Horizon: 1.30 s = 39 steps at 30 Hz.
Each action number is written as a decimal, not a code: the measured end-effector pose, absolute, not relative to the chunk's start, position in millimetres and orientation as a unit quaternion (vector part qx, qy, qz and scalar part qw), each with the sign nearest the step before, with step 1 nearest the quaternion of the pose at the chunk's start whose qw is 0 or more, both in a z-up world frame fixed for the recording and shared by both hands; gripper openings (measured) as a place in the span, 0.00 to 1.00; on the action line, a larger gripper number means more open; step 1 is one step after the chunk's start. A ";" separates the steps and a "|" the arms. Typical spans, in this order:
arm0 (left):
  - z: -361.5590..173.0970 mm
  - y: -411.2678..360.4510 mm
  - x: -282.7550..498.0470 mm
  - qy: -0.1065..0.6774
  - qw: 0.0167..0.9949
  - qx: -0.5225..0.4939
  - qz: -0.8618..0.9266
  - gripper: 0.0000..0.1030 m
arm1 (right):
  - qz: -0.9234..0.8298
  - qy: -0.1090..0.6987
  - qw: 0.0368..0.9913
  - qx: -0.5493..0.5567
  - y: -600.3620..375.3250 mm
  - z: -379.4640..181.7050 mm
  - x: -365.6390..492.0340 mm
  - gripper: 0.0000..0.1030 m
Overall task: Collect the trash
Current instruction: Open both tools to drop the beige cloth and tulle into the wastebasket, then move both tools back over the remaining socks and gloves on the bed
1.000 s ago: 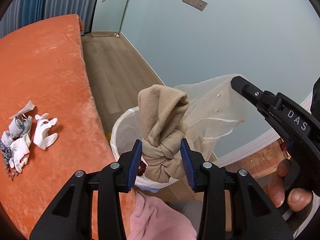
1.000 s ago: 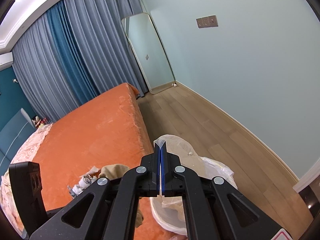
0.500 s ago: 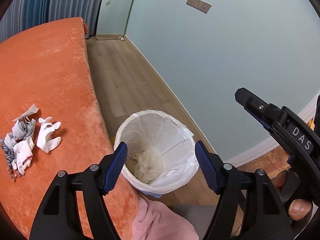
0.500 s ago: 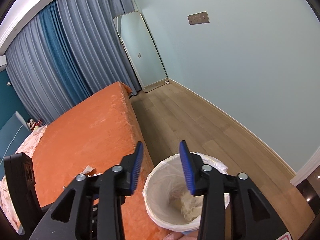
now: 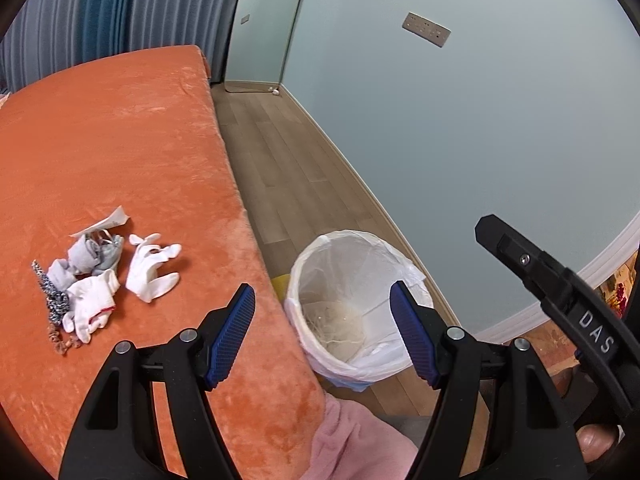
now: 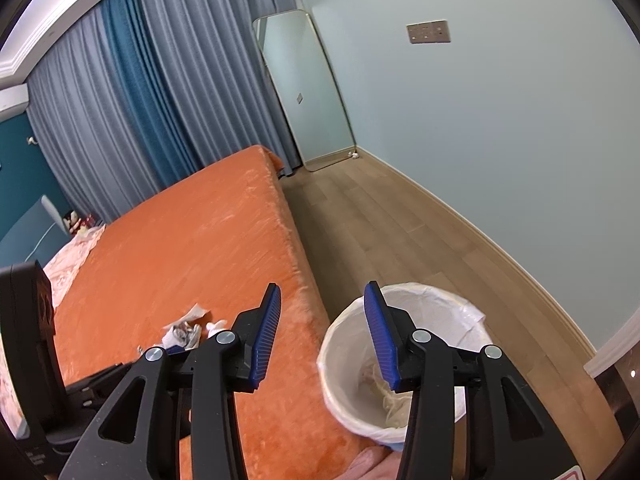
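Several bits left: the pile (image 5: 102, 280) of trash sits on the orange bed (image 5: 120, 140), well left of the bin (image 5: 356, 304).
Left view, my claw: left claw (image 5: 322, 334) is wide open, nothing between the blue pads (image 5: 232, 336), hanging over the bed edge with the bin just past it.
Left view, the pile: white gloves (image 5: 150, 266), a grey rag (image 5: 90, 254), a paper scrap (image 5: 102, 224) and a speckled cord (image 5: 50, 294), all bunched and touching.
Left view, handling: my guess is it's all light, soft and floppy, nothing breakable. I'd pinch a glove by its bunched middle so it doesn't drape out; the paper scrap looks thin and may be hard to nip off the fuzzy cover.
Left view, bin: white liner folded over the rim, some pale crumpled stuff at the bottom, loads of room left.
Left view, other claw: right claw's arm (image 5: 568, 308) pokes in from the right edge.
Right view, my claw: right claw (image 6: 320, 336) is about half open, jaws opening a touch more, nothing held.
Right view, bin: bin (image 6: 404, 364) sits on the floor, tight against the bed (image 6: 192, 248), same pale wad inside.
Right view, pile: only the top of the pile (image 6: 188, 328) peeks out behind my left pad, rest is hidden.
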<state>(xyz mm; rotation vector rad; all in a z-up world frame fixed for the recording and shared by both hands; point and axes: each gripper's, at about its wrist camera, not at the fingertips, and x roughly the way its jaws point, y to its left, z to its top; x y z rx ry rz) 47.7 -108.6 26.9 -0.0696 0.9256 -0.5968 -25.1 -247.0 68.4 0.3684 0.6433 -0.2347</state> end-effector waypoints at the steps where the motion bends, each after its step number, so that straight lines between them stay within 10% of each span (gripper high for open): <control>1: 26.8 -104.4 48.4 0.439 0.853 -0.034 -0.280 0.64 | -0.112 0.316 0.925 0.179 -243.0 67.0 -24.2 0.42; 39: -34.9 119.2 88.8 0.469 0.870 -0.107 -0.104 0.64 | 0.002 0.421 0.900 0.112 -63.2 -1.0 34.2 0.42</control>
